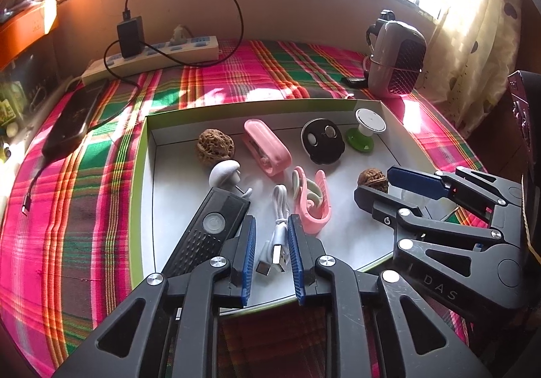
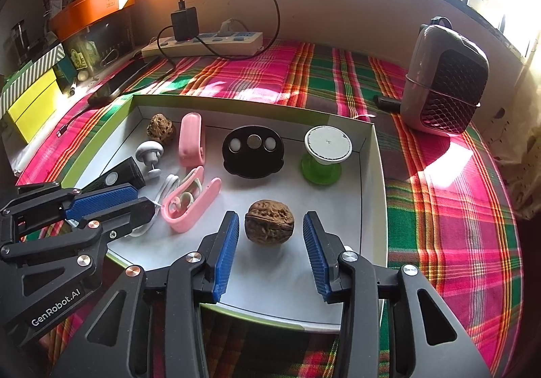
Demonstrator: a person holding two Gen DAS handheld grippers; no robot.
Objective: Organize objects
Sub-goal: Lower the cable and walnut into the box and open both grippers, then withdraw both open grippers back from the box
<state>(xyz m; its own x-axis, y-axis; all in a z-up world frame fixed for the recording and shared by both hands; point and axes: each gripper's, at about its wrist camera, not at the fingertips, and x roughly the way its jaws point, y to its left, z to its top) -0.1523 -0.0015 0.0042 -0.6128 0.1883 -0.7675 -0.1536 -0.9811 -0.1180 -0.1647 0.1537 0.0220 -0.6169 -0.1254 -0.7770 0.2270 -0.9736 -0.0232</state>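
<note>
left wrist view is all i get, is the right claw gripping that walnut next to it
Observer: No. The right wrist view shows the walnut lying on the tray between the pads of the right claw, with a gap on each side.
Operator: ok, and the black holder at the back, i count two round pieces in it
Observer: There are three, in a row across the black holder: white, metallic, white.
</note>
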